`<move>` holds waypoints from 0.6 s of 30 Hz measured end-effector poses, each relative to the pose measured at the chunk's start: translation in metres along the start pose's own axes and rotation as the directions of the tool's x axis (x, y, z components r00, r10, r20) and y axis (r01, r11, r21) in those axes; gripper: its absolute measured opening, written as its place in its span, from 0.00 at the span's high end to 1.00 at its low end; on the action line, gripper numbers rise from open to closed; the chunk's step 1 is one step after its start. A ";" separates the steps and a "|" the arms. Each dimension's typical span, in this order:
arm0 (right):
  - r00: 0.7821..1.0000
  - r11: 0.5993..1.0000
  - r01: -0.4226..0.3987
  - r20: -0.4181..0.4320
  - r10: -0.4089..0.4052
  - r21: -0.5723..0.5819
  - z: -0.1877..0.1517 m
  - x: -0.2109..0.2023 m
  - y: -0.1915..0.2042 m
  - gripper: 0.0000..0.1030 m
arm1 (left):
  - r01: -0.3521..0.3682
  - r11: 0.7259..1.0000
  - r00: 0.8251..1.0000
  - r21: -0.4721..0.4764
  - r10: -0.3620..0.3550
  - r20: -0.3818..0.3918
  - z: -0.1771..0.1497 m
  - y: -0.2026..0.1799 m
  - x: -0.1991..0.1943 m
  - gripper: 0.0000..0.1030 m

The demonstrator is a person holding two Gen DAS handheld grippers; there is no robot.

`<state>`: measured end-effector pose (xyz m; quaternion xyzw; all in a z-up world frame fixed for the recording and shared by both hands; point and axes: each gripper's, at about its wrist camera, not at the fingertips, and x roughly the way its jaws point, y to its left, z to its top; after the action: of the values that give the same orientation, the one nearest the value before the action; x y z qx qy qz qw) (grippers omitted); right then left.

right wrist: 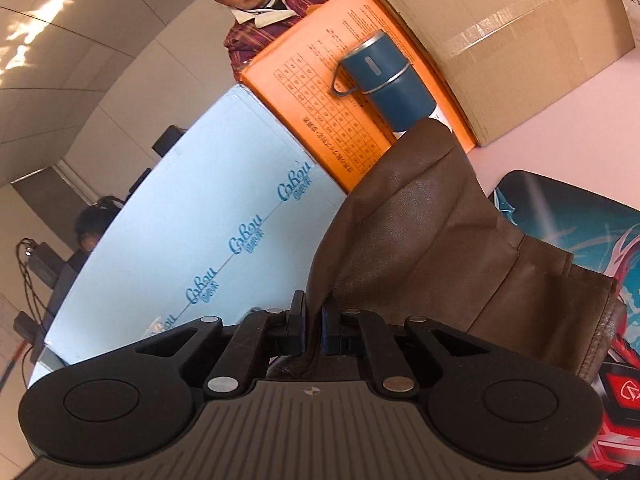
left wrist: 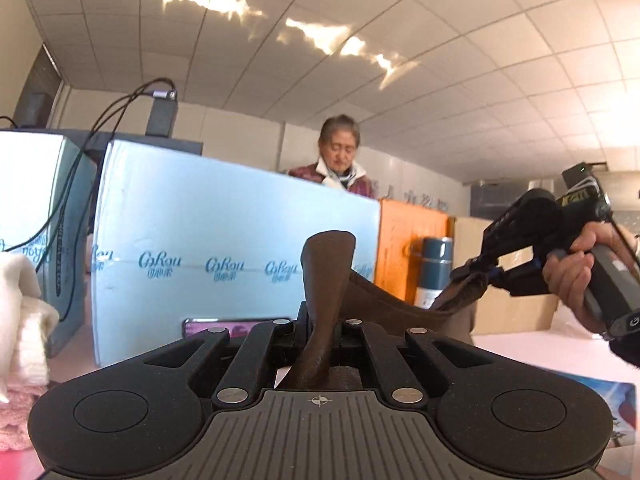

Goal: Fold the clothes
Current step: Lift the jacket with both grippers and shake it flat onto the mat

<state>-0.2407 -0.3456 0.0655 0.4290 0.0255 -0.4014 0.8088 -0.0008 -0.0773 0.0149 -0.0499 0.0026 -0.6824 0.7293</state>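
A brown leather-like garment (left wrist: 328,272) is held up off the table between both grippers. My left gripper (left wrist: 320,330) is shut on one edge of it, and a flap of it stands up above the fingers. The cloth runs right to my right gripper (left wrist: 466,278), held in a hand and shut on the other end. In the right wrist view my right gripper (right wrist: 314,326) is shut on the brown garment (right wrist: 432,232), which hangs forward and to the right over a printed mat (right wrist: 568,208).
A light blue box (left wrist: 224,240), an orange box (right wrist: 320,92), a blue flask (right wrist: 392,80) and a cardboard box (right wrist: 504,28) line the table's far side. A woman (left wrist: 340,156) stands behind them. White and pink knitwear (left wrist: 20,320) lies at the left. A phone (left wrist: 236,325) lies by the blue box.
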 end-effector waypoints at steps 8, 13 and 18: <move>0.982 0.984 -0.174 0.071 0.176 -0.024 -0.032 -0.129 -0.053 0.94 | 0.278 0.920 0.961 0.276 -0.270 -0.067 -0.006 -0.060 -0.090 0.96; 0.982 0.981 -0.175 0.059 0.180 -0.082 -0.071 -0.193 -0.094 0.94 | 0.340 0.892 0.932 0.298 -0.278 -0.231 -0.015 -0.069 -0.105 0.95; 0.949 0.932 -0.300 0.030 0.312 -0.204 -0.085 -0.237 -0.101 0.90 | 0.305 0.913 0.937 0.270 -0.237 -0.256 -0.017 -0.064 -0.108 0.95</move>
<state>-0.4432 -0.1680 0.0353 0.3328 -0.0272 -0.2791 0.9003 -0.0736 0.0253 -0.0044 0.1389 -0.0299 -0.7707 0.6212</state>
